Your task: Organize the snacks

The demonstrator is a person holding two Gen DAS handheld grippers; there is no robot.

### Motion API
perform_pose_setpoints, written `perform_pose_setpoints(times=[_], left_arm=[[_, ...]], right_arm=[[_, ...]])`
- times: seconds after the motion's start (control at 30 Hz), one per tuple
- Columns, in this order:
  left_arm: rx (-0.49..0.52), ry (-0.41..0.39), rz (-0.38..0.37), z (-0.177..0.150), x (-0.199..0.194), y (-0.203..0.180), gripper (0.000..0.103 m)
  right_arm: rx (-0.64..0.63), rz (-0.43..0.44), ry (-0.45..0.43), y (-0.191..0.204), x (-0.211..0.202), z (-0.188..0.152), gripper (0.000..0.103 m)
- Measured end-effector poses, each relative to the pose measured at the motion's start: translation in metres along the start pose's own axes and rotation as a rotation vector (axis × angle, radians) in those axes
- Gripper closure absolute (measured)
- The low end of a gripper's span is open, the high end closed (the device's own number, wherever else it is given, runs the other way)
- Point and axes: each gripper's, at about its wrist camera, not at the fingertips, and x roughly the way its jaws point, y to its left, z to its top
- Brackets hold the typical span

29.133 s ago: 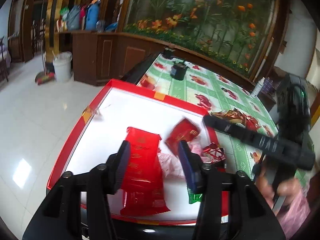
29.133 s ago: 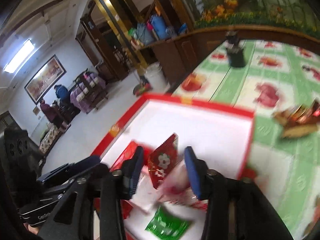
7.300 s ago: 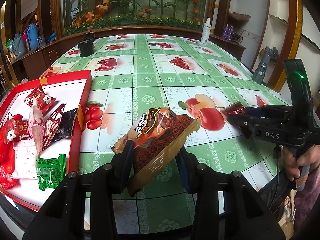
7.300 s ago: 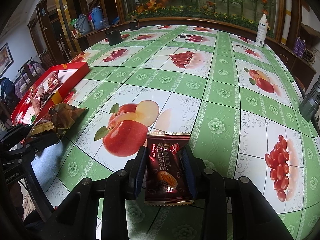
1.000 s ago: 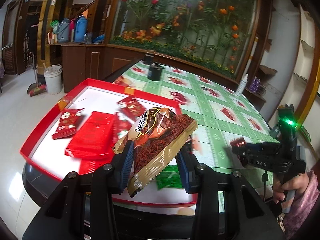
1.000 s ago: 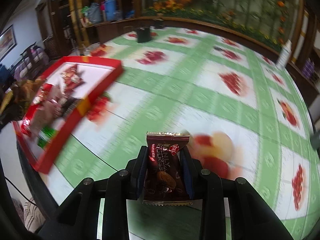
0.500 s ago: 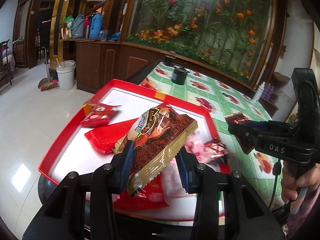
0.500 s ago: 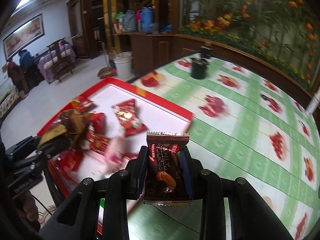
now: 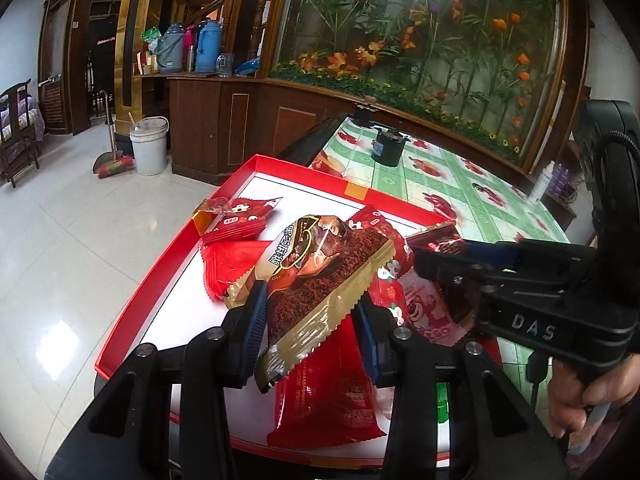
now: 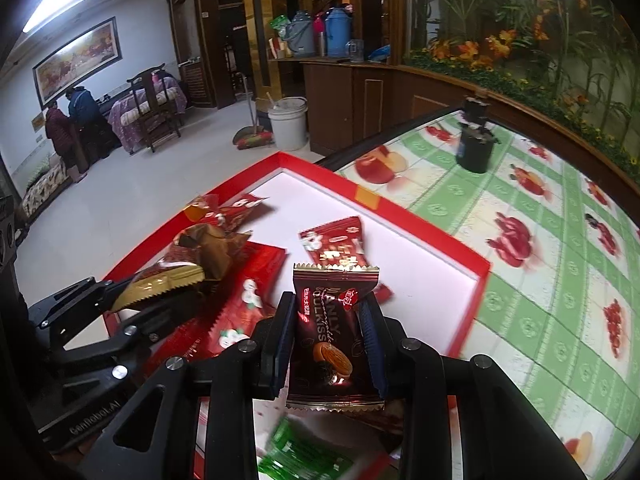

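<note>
Glossy white floor (image 9: 60, 248), wooden cabinets (image 9: 224, 120)

You are working in the big living and dining room of a home. At the right of the frame a table carries a green tablecloth (image 10: 532, 280) printed with fruit, and behind it a glass panel of painted flowers (image 9: 420, 36) fills the upper right. Thermos flasks (image 9: 200, 46) stand on a dark wooden cabinet (image 9: 224, 120) at upper left, with a white bucket (image 9: 149, 146) and broom on the shiny tiled floor (image 9: 60, 260). A framed painting (image 10: 76, 60) hangs on the far wall.
</note>
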Motion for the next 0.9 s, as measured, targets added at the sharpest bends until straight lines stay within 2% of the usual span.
perform_pose_setpoints(times=[0.17, 0.23, 0.3, 0.43, 0.47, 0.53, 0.77, 0.9], left_arm=[[0.010, 0.015, 0.032, 0.001, 0.002, -0.004, 0.060], [0.008, 0.024, 0.039, 0.000, 0.003, -0.007, 0.049], [0.005, 0.031, 0.047, 0.000, 0.003, -0.008, 0.043], [0.020, 0.019, 0.056, -0.001, -0.005, -0.017, 0.042], [0.029, 0.009, 0.059, -0.001, -0.009, -0.022, 0.040], [0.036, -0.008, 0.064, 0.000, -0.015, -0.028, 0.029], [0.082, -0.075, 0.093, 0.003, -0.044, -0.057, 0.027], [0.112, -0.121, 0.111, -0.001, -0.061, -0.072, 0.019]], right_arm=[[-0.009, -0.017, -0.019, 0.003, 0.002, -0.001, 0.067], [-0.001, -0.018, -0.024, 0.001, -0.001, -0.004, 0.066], [0.015, -0.025, -0.035, -0.004, -0.006, -0.006, 0.054], [0.042, -0.017, -0.074, -0.012, -0.023, -0.014, 0.051], [0.050, -0.018, -0.081, -0.015, -0.028, -0.016, 0.050], [0.063, -0.024, -0.090, -0.020, -0.035, -0.020, 0.048], [0.099, -0.023, -0.134, -0.035, -0.070, -0.036, 0.048], [0.103, -0.026, -0.174, -0.040, -0.094, -0.049, 0.047]])
